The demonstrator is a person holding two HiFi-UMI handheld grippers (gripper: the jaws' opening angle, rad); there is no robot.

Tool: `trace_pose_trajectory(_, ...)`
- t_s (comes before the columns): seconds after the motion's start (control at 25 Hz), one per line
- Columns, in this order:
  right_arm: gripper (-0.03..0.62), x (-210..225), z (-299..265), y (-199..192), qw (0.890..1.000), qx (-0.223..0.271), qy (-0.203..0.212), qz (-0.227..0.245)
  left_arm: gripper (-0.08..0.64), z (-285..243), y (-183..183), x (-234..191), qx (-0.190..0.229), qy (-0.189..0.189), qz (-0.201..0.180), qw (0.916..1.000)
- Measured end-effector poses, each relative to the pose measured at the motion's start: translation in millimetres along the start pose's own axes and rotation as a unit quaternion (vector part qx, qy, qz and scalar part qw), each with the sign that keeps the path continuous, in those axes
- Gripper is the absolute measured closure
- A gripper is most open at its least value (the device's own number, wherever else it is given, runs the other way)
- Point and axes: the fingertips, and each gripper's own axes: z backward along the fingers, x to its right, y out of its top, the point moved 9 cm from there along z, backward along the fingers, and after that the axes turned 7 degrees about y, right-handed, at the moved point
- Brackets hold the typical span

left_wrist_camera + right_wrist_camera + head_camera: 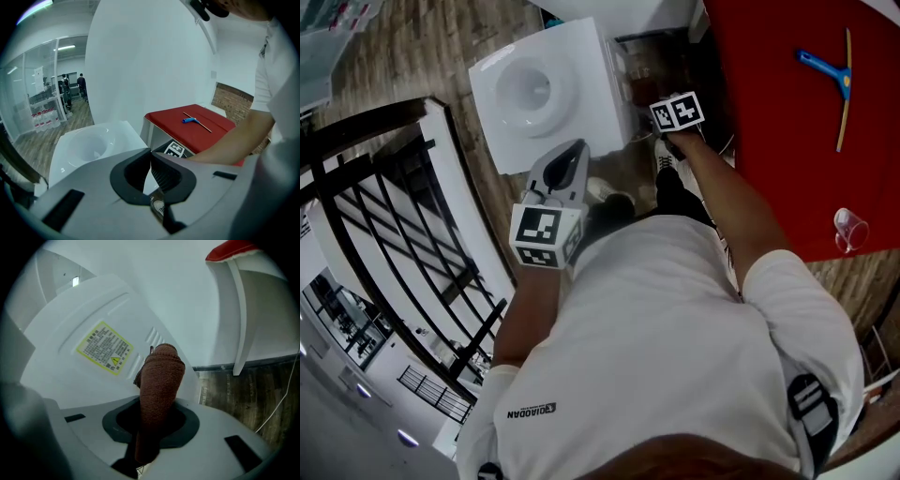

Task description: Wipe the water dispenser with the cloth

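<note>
The white water dispenser (546, 89) stands on the wood floor below me, its round top basin facing up. My right gripper (157, 397) is shut on a brown cloth (159, 378) that sticks out past the jaws. The cloth lies against the dispenser's white panel (70, 366), just right of a yellow warning label (104, 348). In the head view only that gripper's marker cube (677, 111) shows, at the dispenser's right side. My left gripper (565, 169) hovers at the dispenser's near edge, shut, holding nothing; its tips (150, 151) meet.
A red table (787, 122) stands to the right, bearing a blue-handled squeegee (825, 70) and a clear plastic cup (851, 228). A black railing (384, 216) runs along the left. The table's white leg (239, 315) and a thin cable (281, 399) are close to the right gripper.
</note>
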Motion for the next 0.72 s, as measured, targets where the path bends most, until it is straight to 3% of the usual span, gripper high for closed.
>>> trace_pose_trajectory(0.48, 0.52, 42, -38, -7, 0.997, -0.037, -0.031, -0.057, 0.56, 0, 0, -12, -0.005, 0.018, 0.007, 0.9998)
trace_pose_trajectory(0.72, 0.52, 44, -37, -6, 0.997, -0.041, -0.031, -0.049, 0.56, -1, -3, -13, -0.007, 0.022, 0.01, 0.9997)
